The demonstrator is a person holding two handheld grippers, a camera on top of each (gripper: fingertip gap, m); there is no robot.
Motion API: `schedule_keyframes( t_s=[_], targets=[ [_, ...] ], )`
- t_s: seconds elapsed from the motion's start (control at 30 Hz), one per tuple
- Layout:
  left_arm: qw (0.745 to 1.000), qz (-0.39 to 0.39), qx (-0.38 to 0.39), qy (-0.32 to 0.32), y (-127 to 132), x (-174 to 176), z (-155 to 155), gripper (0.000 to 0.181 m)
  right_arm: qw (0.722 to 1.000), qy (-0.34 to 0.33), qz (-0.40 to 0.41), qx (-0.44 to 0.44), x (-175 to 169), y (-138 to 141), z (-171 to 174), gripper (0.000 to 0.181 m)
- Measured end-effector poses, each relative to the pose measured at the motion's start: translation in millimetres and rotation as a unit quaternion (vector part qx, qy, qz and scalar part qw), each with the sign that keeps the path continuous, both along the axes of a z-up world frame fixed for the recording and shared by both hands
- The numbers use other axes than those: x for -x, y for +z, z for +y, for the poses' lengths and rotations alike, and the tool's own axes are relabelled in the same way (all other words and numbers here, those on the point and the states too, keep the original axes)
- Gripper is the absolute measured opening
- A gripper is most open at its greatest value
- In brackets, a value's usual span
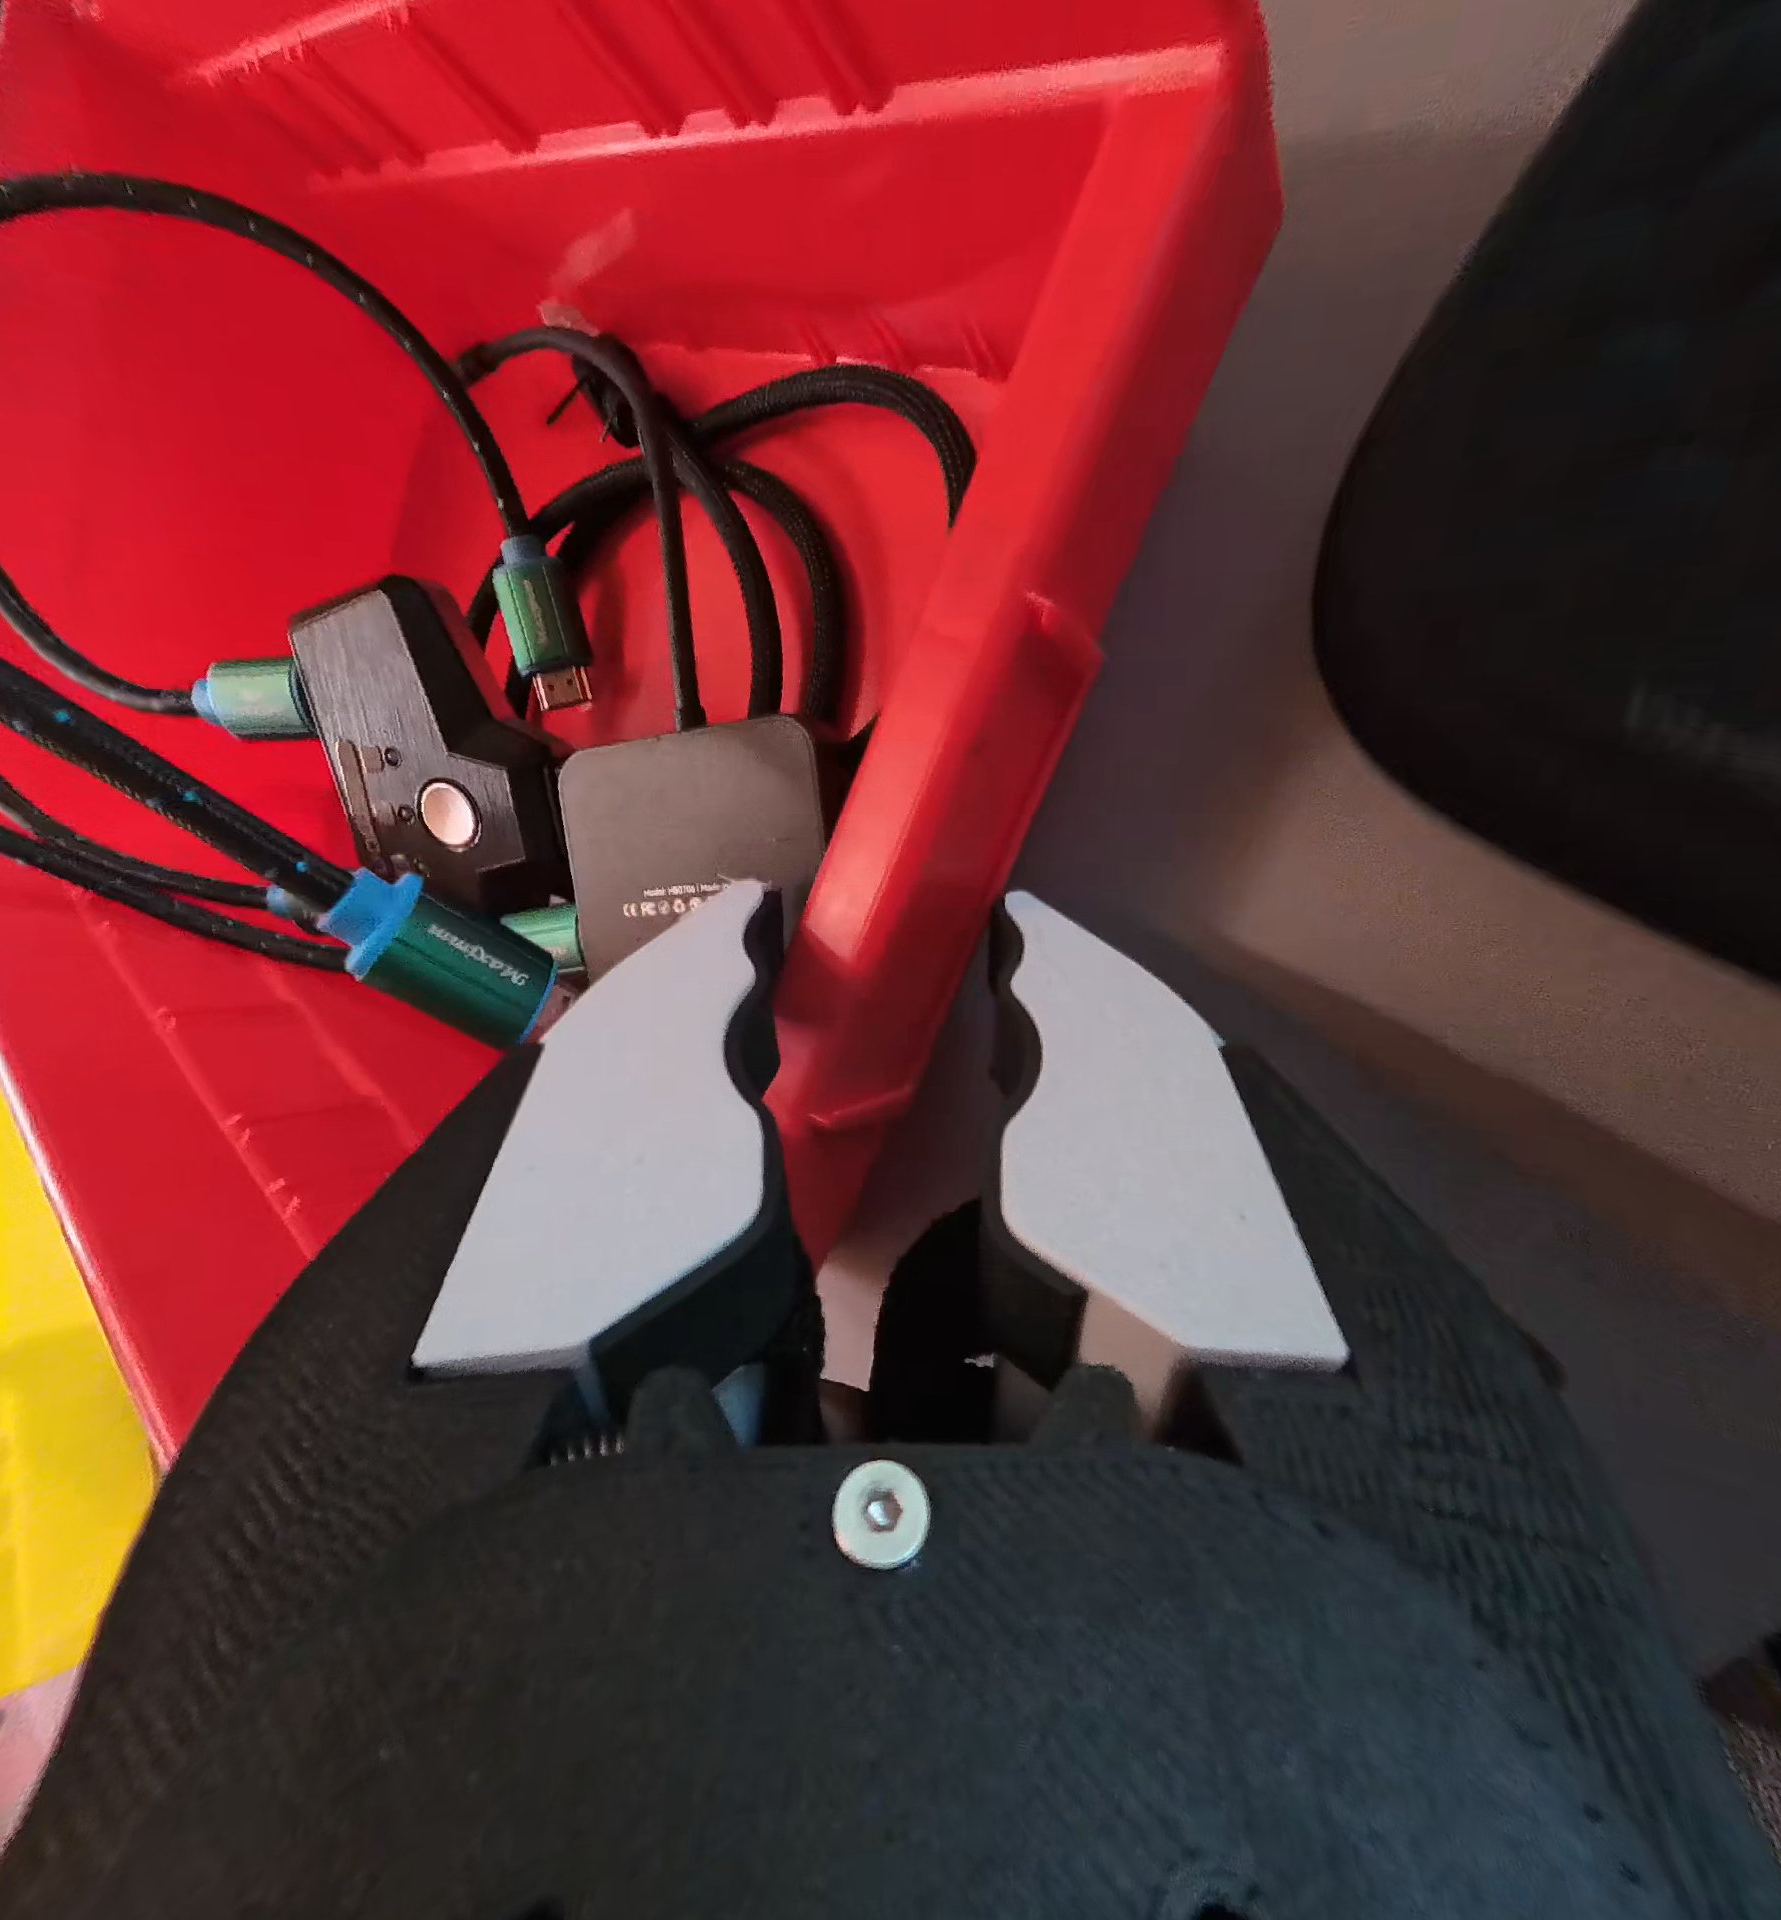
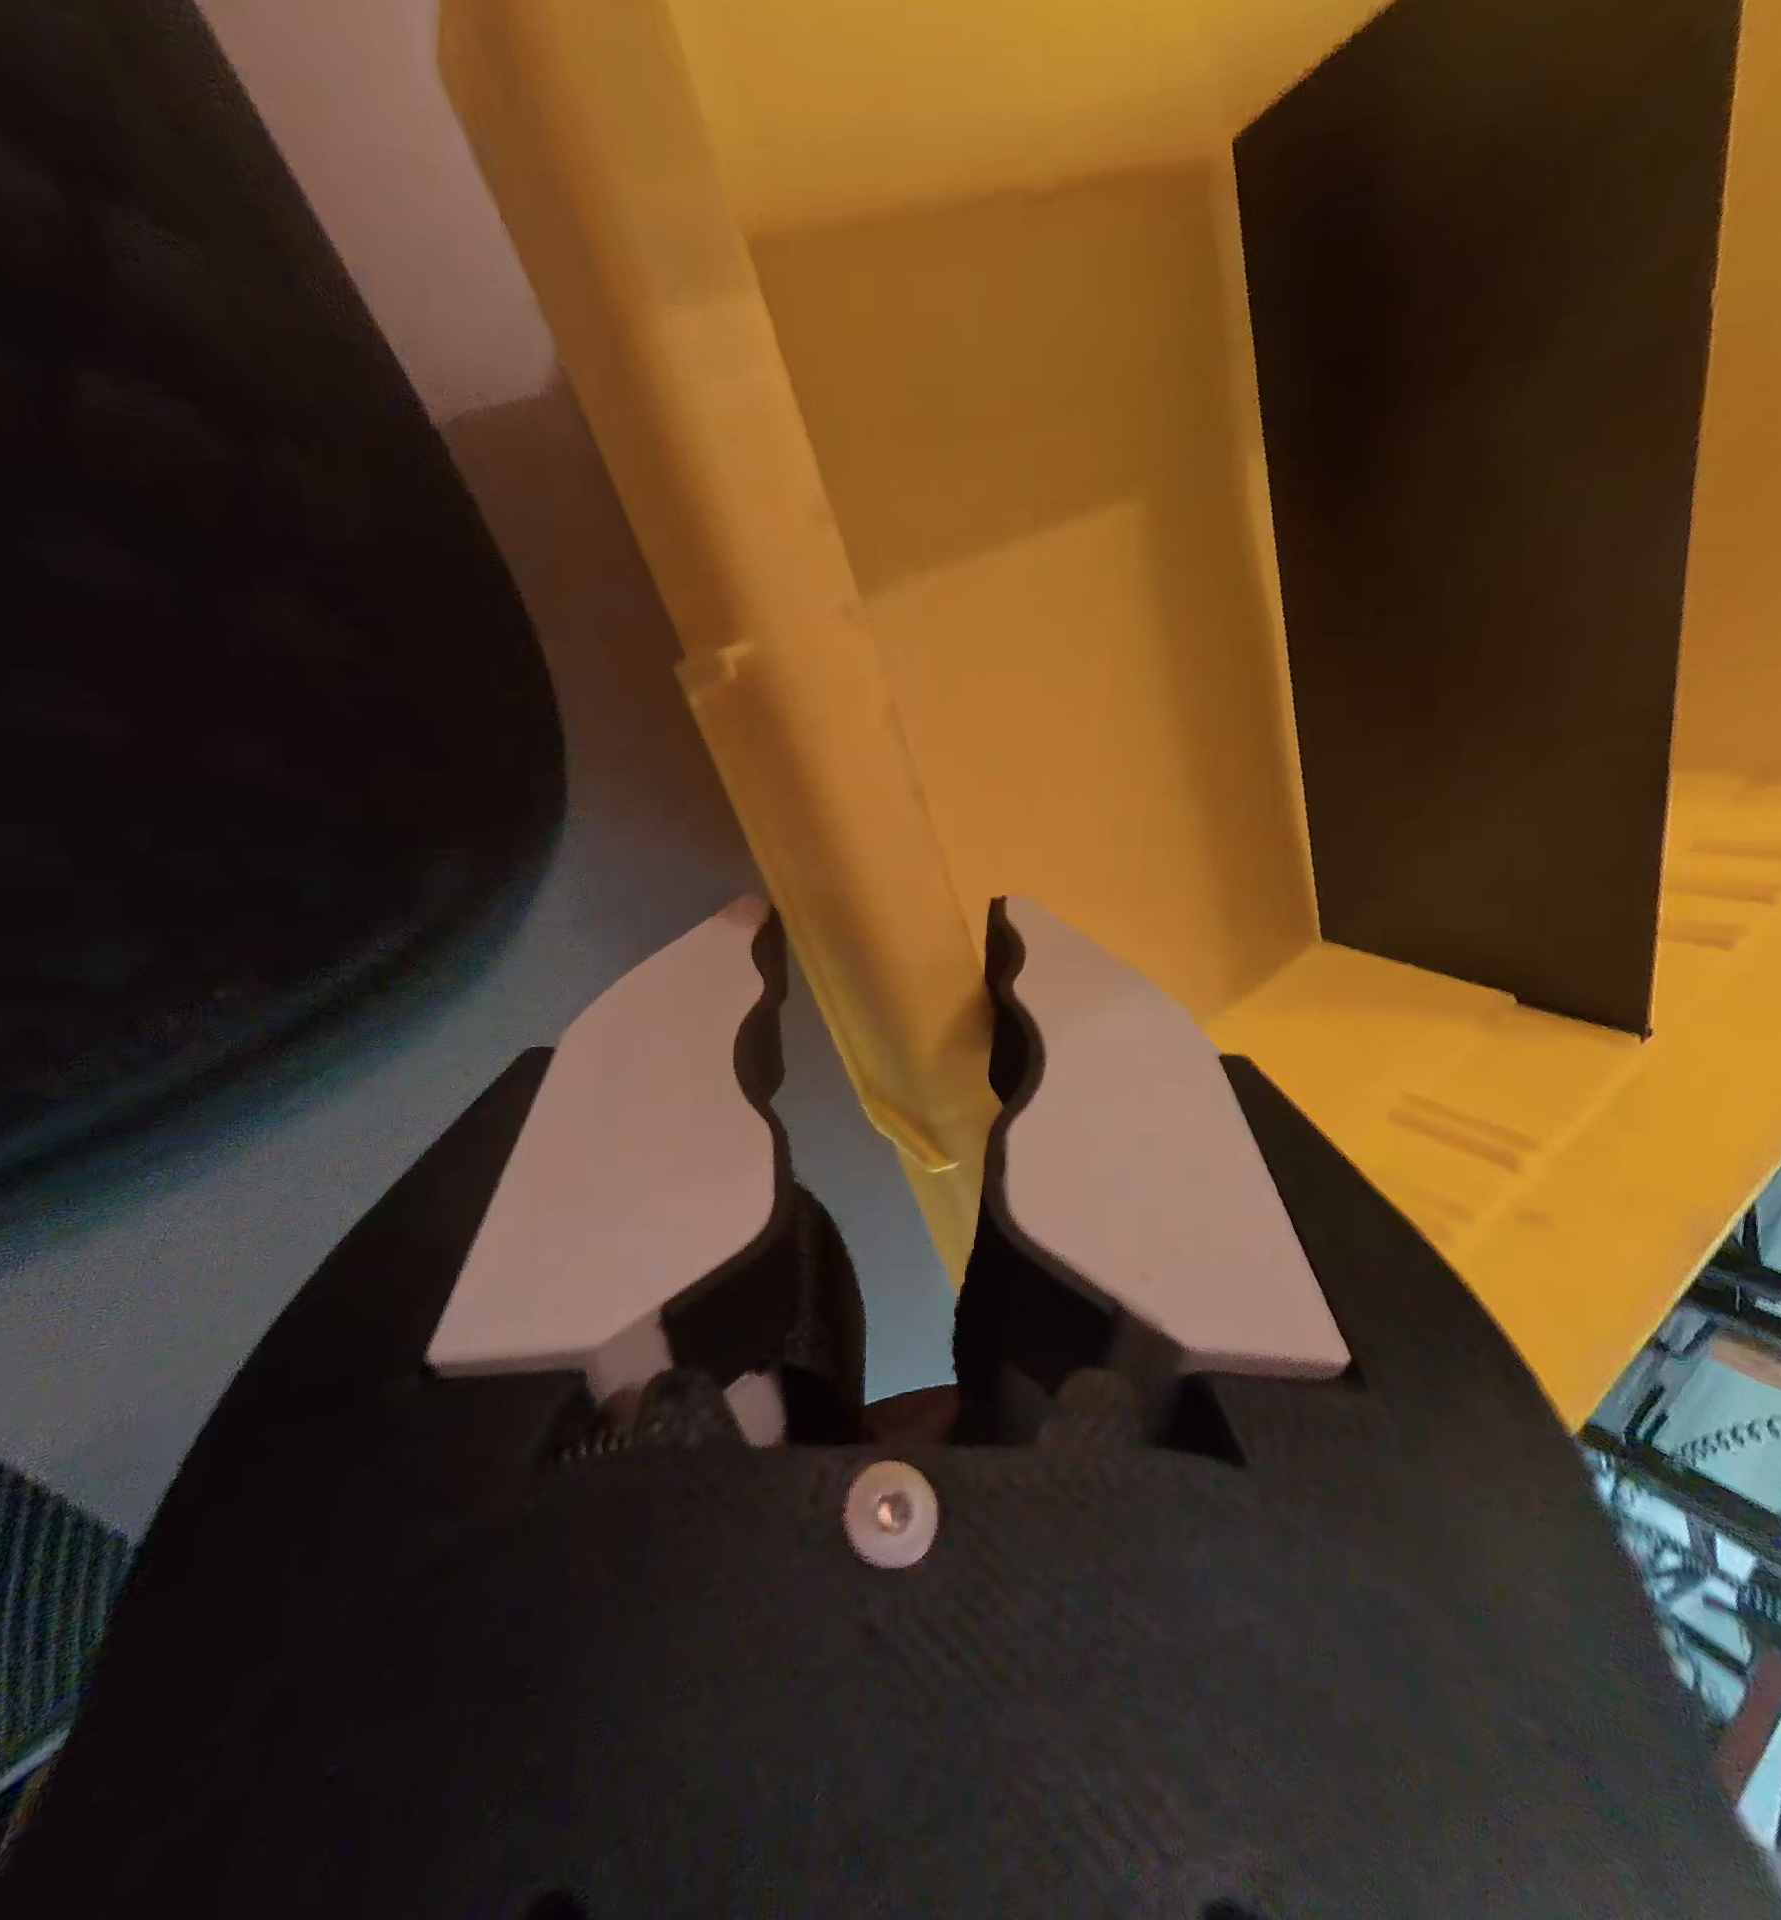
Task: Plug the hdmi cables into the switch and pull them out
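A pale grey surface (image 1: 1488, 1195) lies to the right of the red bin (image 1: 657, 260) in the left wrist view, with a large dark rounded shape (image 1: 1644, 520) blurred at the far right; what it is cannot be told. The left gripper (image 1: 881, 935) straddles the red bin's right wall, its grey fingers (image 1: 657, 1091) one inside and one outside, closed onto the rim. Inside the bin, the black switch (image 1: 418, 758) sits near the middle, a green-shelled hdmi plug (image 1: 252, 698) seated in its left end. A second plug (image 1: 543, 634) hangs loose just beyond it, and a third plug (image 1: 450, 966) with a blue collar lies nearer, beside the left finger. A flat grey adapter box (image 1: 688, 821) rests against the switch's right side, and braided black cables (image 1: 761, 499) coil at the far end. A yellow bin (image 1: 13, 1351) shows at the near left. In the right wrist view, the right gripper (image 2: 881, 935) clamps the left wall of the yellow bin (image 2: 1021, 364), whose interior holds a dark upright divider (image 2: 1468, 520). Cluttered racks (image 2: 1748, 1455) appear at the near right.
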State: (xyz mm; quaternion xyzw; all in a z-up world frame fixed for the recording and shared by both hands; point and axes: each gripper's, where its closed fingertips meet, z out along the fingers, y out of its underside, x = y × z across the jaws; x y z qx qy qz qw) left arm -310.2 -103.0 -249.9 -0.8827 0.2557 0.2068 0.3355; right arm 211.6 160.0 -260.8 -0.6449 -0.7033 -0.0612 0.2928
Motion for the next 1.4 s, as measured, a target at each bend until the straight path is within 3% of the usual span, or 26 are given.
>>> schedule_keyframes(
  t_s=[0.17, 0.23, 0.33, 0.43, 0.5, 0.57, 0.63, 0.67, 0.7, 0.77, 0.8, 0.87, 0.97, 1.0, 1.03, 1.07, 1.1, 1.13, 1.17, 1.2, 1.23, 1.27, 1.3, 1.33, 1.37, 1.4],
  targets=[
    [1.000, 0.001, 0.007, 0.000, 0, 10, -31, 0.039, 0.997, -0.048, -0.052, -0.043, -55, -2, 12, 0.040],
    [1.000, -0.001, -0.008, 0.000, 1, 12, -38, 0.040, 0.996, -0.075, -0.034, -0.030, -64, -1, 11, 0.045],
    [0.997, -0.034, -0.068, 0.020, 15, 9, -44, 0.047, 0.993, -0.090, 0.072, 0.011, -54, 16, 0, 0.054],
    [0.972, -0.090, -0.214, 0.050, 59, 3, -47, 0.052, 0.963, -0.073, 0.253, 0.050, -20, 59, -18, 0.063],
    [0.928, -0.103, -0.347, 0.092, 101, 9, -52, 0.055, 0.918, -0.035, 0.390, 0.065, 7, 99, -33, 0.076],
    [0.853, -0.126, -0.485, 0.145, 143, 21, -63, 0.073, 0.849, -0.003, 0.524, 0.066, 31, 139, -45, 0.094],
    [0.762, -0.165, -0.601, 0.176, 179, 31, -76, 0.112, 0.770, 0.009, 0.635, 0.059, 46, 169, -48, 0.123],
    [0.729, -0.191, -0.634, 0.176, 191, 32, -79, 0.134, 0.724, 0.011, 0.689, 0.041, 49, 183, -47, 0.137],
    [0.708, -0.217, -0.649, 0.173, 200, 31, -79, 0.145, 0.675, 0.015, 0.737, 0.027, 51, 195, -48, 0.145],
    [0.684, -0.241, -0.665, 0.180, 212, 30, -78, 0.145, 0.636, 0.037, 0.770, 0.042, 64, 198, -57, 0.146],
    [0.685, -0.236, -0.666, 0.176, 216, 26, -76, 0.145, 0.624, 0.041, 0.779, 0.045, 69, 197, -60, 0.146],
    [0.717, -0.211, -0.646, 0.155, 221, 13, -66, 0.145, 0.602, 0.051, 0.796, 0.044, 78, 194, -64, 0.146],
    [0.781, -0.145, -0.596, 0.114, 217, -10, -49, 0.140, 0.611, 0.062, 0.789, 0.035, 91, 179, -71, 0.146],
    [0.799, -0.106, -0.585, 0.090, 216, -20, -48, 0.113, 0.613, 0.071, 0.787, 0.013, 91, 177, -75, 0.146],
    [0.810, -0.064, -0.579, 0.067, 216, -29, -48, 0.070, 0.616, 0.081, 0.783, -0.021, 88, 178, -79, 0.145],
    [0.813, -0.028, -0.581, 0.040, 219, -40, -50, 0.024, 0.616, 0.088, 0.780, -0.073, 81, 181, -83, 0.126],
    [0.808, -0.012, -0.588, 0.018, 222, -51, -51, 0.000, 0.611, 0.100, 0.774, -0.136, 72, 185, -89, 0.082],
    [0.802, -0.018, -0.597, 0.004, 224, -59, -52, 0.000, 0.603, 0.107, 0.769, -0.187, 63, 188, -95, 0.027],
    [0.795, -0.030, -0.605, -0.001, 226, -65, -52, 0.000, 0.584, 0.104, 0.776, -0.215, 54, 191, -99, 0.002],
    [0.782, -0.037, -0.622, -0.003, 229, -68, -54, 0.000, 0.572, 0.096, 0.788, -0.208, 49, 191, -101, 0.000],
    [0.763, -0.042, -0.645, -0.007, 234, -71, -56, 0.011, 0.572, 0.098, 0.794, -0.182, 50, 189, -103, 0.000],
    [0.752, -0.059, -0.656, -0.016, 236, -75, -56, 0.051, 0.573, 0.113, 0.797, -0.155, 53, 187, -108, 0.003],
    [0.751, -0.095, -0.653, -0.018, 234, -78, -52, 0.104, 0.565, 0.138, 0.802, -0.138, 56, 188, -117, 0.016],
    [0.750, -0.137, -0.647, -0.009, 232, -77, -48, 0.131, 0.546, 0.169, 0.810, -0.132, 57, 191, -127, 0.051],
    [0.749, -0.170, -0.640, -0.007, 228, -77, -45, 0.145, 0.542, 0.192, 0.810, -0.113, 62, 193, -134, 0.078],
    [0.747, -0.189, -0.637, -0.015, 226, -79, -44, 0.145, 0.550, 0.202, 0.807, -0.077, 71, 191, -138, 0.099]
  ],
)
